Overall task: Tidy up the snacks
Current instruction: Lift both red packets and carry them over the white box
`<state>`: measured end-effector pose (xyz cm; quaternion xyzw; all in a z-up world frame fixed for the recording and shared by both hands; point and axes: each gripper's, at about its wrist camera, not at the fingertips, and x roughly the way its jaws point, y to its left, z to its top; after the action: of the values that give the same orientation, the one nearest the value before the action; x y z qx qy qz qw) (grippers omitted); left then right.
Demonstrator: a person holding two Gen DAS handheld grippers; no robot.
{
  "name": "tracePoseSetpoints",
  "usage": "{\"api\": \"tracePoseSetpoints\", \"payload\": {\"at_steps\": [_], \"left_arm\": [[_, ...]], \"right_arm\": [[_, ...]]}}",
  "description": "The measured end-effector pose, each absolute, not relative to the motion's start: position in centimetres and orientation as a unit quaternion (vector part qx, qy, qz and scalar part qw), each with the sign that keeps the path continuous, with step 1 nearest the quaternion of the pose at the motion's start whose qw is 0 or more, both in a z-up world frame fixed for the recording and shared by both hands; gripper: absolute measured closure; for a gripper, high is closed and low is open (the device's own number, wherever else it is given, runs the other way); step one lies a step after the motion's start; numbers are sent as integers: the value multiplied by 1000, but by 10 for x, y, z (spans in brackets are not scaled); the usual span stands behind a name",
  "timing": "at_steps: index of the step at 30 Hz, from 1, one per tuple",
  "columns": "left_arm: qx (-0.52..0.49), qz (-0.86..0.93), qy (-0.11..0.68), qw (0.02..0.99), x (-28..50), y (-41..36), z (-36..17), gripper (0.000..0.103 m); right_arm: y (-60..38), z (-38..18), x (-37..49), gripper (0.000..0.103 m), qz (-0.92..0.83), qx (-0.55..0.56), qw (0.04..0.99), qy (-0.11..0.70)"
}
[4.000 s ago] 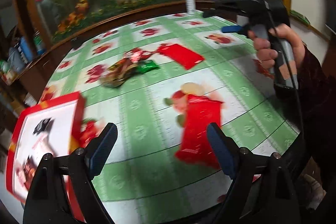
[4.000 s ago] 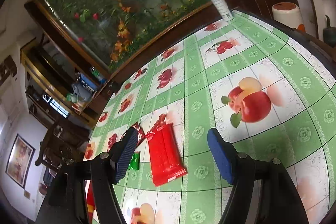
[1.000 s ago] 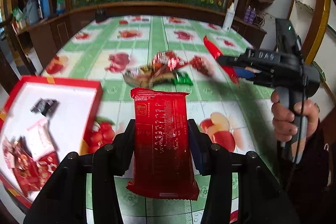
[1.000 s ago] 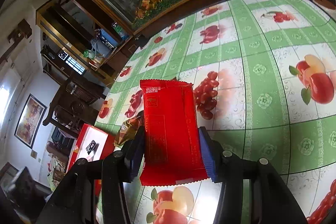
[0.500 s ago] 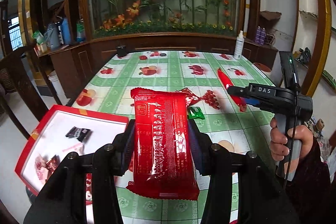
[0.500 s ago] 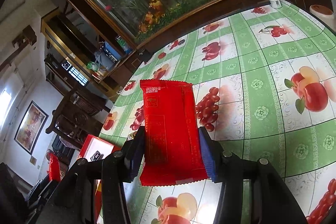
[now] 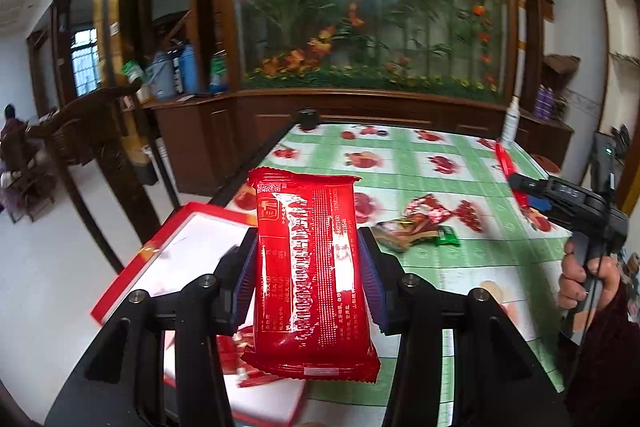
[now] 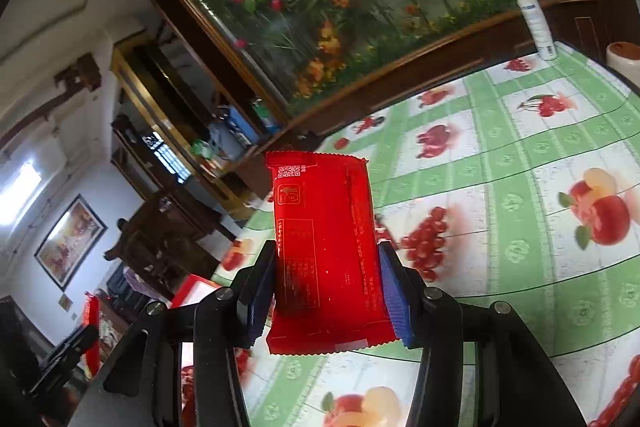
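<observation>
My left gripper is shut on a red snack packet, held flat above the near corner of a red-rimmed white box that has a few wrappers inside. My right gripper is shut on a second red snack packet above the fruit-print tablecloth. In the left wrist view the right gripper shows at the right edge, held by a hand, its packet seen edge-on. A small pile of loose snacks lies mid-table. The red box peeks out at lower left in the right wrist view.
A white spray bottle stands at the table's far end, and a small dark object sits at its far left corner. Dark wooden chairs stand left of the table. A wood-framed flower display fills the back wall.
My left gripper has risen and swung left with its packet, from over the cloth to over the box corner. The right gripper has lifted slightly and tilted up, packet still held.
</observation>
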<state>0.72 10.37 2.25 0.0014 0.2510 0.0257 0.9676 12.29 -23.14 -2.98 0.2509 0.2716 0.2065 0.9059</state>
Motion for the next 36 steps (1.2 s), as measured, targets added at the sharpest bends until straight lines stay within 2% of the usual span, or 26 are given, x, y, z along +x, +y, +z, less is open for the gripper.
{"api": "tracePoseSetpoints", "payload": {"at_steps": [11, 36], "left_arm": [[-23, 76, 243, 967, 7, 156, 10, 58], [-18, 156, 263, 952, 36, 198, -27, 57]], "right_arm": [[-148, -36, 128, 53, 270, 276, 882, 270], [9, -56, 136, 53, 369, 203, 845, 330]]}}
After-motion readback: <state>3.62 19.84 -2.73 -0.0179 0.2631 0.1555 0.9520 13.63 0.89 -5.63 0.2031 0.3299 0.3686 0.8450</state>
